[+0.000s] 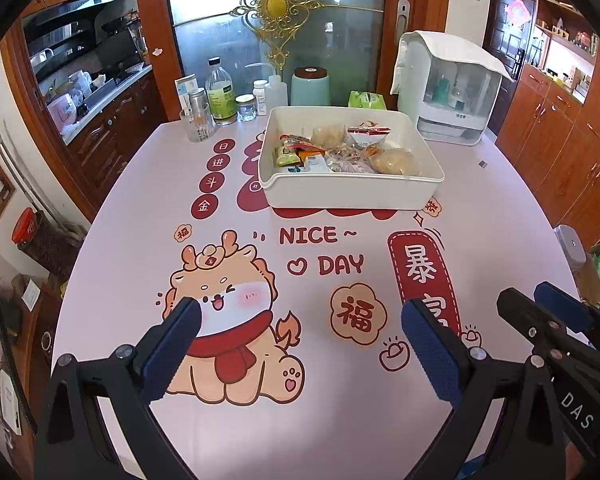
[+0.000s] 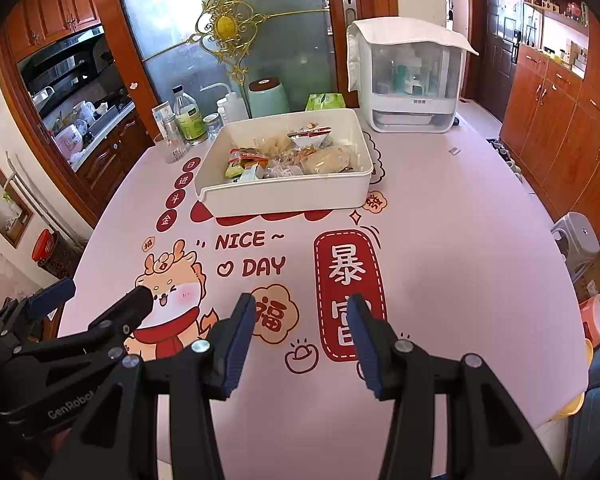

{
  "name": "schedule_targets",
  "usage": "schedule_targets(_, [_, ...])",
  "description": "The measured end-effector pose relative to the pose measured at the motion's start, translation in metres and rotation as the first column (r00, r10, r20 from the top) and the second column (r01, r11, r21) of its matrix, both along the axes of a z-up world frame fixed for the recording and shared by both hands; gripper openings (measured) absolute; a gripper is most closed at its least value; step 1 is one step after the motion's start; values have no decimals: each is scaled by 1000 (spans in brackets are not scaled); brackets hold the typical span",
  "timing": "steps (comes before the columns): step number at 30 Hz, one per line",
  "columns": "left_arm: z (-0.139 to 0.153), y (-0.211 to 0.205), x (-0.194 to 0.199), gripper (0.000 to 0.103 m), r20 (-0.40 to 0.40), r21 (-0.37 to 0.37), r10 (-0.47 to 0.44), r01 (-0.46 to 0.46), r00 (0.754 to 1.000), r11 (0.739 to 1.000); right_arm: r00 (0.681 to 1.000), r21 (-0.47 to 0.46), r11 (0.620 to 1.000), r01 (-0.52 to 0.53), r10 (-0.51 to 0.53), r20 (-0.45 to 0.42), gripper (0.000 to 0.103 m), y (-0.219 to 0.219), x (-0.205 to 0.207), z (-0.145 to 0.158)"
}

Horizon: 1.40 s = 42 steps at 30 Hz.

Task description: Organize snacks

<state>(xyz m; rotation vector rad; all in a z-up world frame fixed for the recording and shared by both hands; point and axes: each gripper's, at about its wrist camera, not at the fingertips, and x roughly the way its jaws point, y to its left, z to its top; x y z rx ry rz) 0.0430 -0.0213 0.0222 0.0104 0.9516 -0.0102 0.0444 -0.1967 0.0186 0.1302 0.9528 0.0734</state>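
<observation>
A white rectangular bin (image 1: 284, 194) (image 2: 220, 204) stands toward the far side of the pink printed table (image 1: 260, 420) (image 2: 460, 264). It holds several wrapped snacks (image 1: 340, 152) (image 2: 292, 156), among them round pale buns and small red and green packets. Over the table's near part, well short of the bin, my left gripper (image 1: 300, 316) is open with nothing between its blue pads. My right gripper (image 2: 302, 312) hangs beside it, also open and bare. Each gripper shows at the edge of the other's view.
Along the far table edge stand a drinking glass (image 1: 199, 122), bottles and jars (image 1: 220, 92), a mint green canister (image 1: 310, 84), a green packet (image 1: 366, 100) and a white cloth-topped cabinet (image 1: 448, 92). Wooden cupboards flank the table. A stool (image 2: 576, 240) sits at right.
</observation>
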Motion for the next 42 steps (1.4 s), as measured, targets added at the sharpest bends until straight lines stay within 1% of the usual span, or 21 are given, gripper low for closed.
schedule_targets(10, [0, -2, 0, 100, 0, 3, 2, -2, 1000, 1000, 1000, 0, 1000, 1, -1, 2, 48, 1, -1, 0])
schedule_targets(21, [-5, -8, -1, 100, -33, 3, 32, -32, 999, 999, 1000, 3, 1000, -26, 26, -9, 48, 0, -2, -4])
schedule_targets(42, [-7, -10, -3, 100, -34, 4, 31, -31, 999, 1000, 999, 5, 999, -32, 32, -12, 48, -3, -3, -5])
